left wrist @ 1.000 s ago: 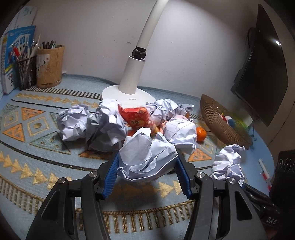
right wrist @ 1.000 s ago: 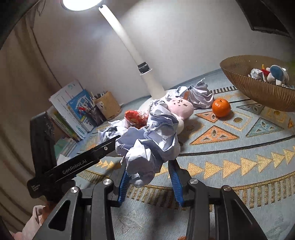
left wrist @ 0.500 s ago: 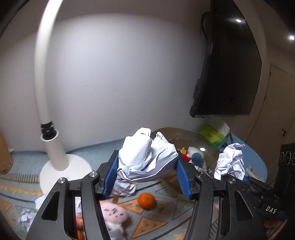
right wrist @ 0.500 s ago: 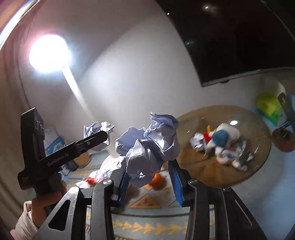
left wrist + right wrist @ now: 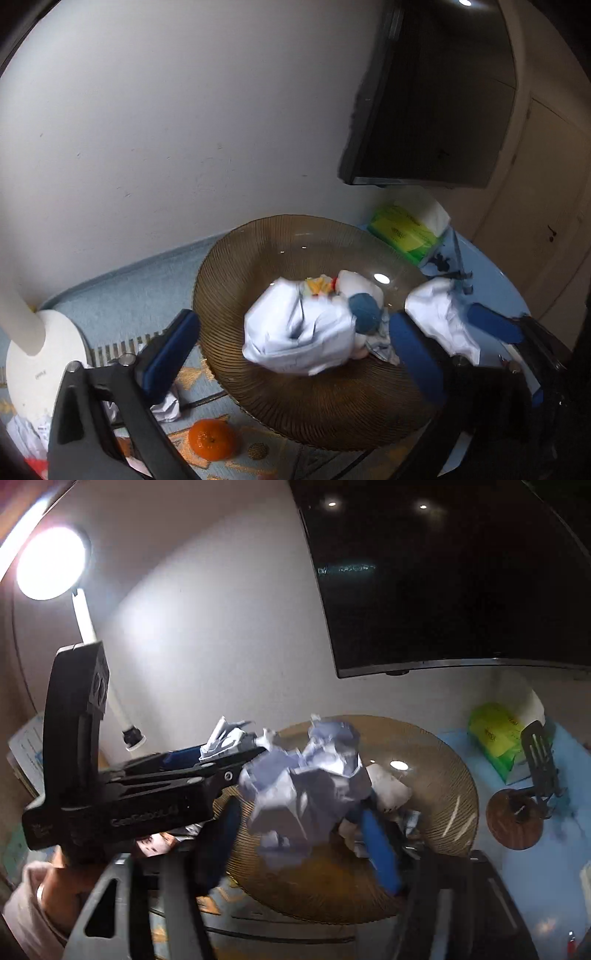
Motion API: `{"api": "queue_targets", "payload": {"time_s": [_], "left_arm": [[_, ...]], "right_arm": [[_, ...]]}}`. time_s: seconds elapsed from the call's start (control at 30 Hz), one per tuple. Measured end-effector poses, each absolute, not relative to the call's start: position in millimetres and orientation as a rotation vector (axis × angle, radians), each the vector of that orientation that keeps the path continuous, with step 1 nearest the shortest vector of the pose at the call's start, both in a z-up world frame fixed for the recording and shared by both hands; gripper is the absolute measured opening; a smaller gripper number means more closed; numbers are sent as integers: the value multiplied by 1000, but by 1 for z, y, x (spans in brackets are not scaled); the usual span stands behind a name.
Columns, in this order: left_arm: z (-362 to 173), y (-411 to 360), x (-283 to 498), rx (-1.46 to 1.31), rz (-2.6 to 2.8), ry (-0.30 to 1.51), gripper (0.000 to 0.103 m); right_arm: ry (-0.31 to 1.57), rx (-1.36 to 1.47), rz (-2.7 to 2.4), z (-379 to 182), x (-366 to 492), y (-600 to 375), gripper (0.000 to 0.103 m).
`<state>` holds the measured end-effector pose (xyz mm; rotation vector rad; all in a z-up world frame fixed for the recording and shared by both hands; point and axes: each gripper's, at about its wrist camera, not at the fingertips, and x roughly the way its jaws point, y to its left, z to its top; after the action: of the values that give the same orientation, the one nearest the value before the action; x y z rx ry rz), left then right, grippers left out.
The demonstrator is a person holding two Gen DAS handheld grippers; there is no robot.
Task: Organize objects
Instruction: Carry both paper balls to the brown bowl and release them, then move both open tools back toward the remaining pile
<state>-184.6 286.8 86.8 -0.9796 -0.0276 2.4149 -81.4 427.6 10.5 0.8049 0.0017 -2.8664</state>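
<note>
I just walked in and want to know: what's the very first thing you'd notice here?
Two crumpled paper balls over the big brown ribbed bowl, each between wide-open blue gripper fingers. Toys lie in the bowl, with a blue ball among them. A tangerine sits on the patterned mat just outside the bowl.

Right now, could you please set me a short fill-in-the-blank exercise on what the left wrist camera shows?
1. The left gripper has its jaws standing wide ___.
2. The crumpled white ball over the ribbed brown bowl is made of ___.
3. The finger pads are coloured ___.
4. The mandarin on the mat is coloured ___.

Missing words: open; paper; blue; orange.
</note>
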Motion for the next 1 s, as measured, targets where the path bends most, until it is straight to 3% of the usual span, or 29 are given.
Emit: {"api": "queue_targets", "payload": {"time_s": [0.1,0.43,0.77,1.0], "left_arm": [[88,280,-178,-938,2484,-15,102],[113,257,-159,-880,2547,-1,102],[155,129,-111,-820,2759,-55,102],[120,25,-78,-983,2913,-29,102]], "right_arm": [[181,706,-2921,11,-68,422,103],[121,719,-2853,20,-54,411,103],[80,677,-2729,38,-33,358,103],[126,777,-2645,1,-20,308,103]]}}
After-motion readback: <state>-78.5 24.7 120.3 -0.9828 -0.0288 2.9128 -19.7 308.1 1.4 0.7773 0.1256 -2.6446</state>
